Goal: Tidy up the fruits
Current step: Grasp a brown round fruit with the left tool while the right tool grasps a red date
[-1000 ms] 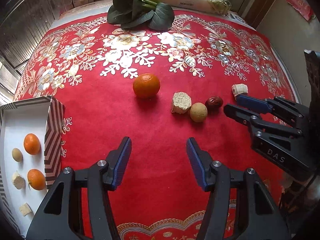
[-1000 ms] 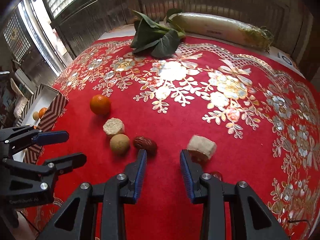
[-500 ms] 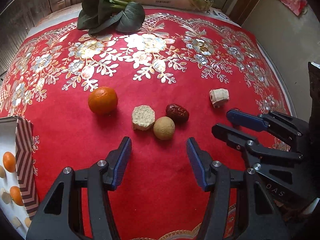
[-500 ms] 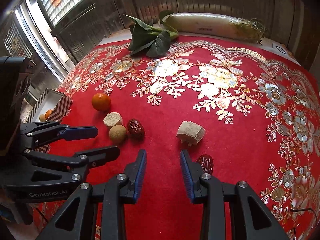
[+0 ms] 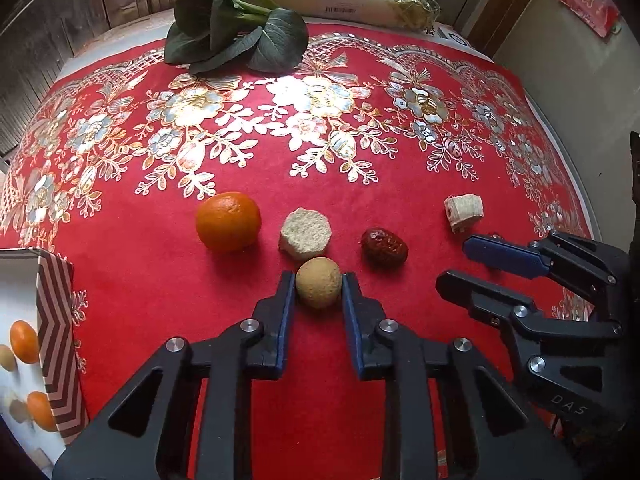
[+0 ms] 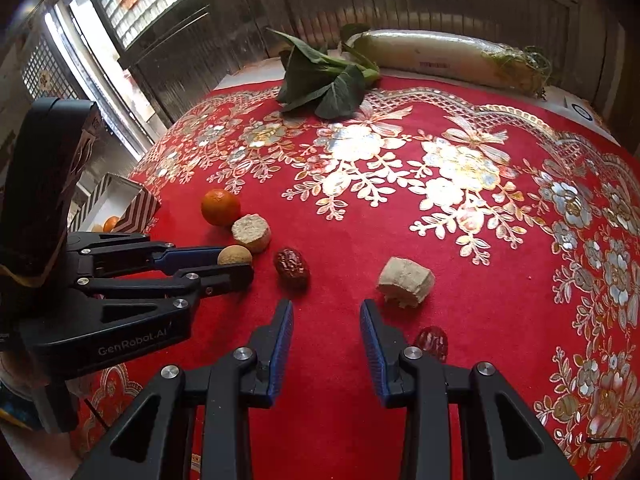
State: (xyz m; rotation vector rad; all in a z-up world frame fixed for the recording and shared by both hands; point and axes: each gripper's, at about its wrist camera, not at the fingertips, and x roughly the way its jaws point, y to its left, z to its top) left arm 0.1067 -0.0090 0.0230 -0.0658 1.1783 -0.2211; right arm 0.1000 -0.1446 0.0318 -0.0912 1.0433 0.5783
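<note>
Left gripper squeezing small tan round fruit at middle of frame, on red cloth. Right gripper sitting apart, holding nothing, low in frame. Orange lying up-left of fruit.

Cloth: red velvety pile w/ shiny metallic floral embroidery. Round tan fruit: matt, rough-grained skin. Orange: glossy, dimpled peel. Red date: wrinkled, slight sheen. Left gripper: matt black plastic, blue pads, bright metal pins. Box: striped paper/card.
</note>
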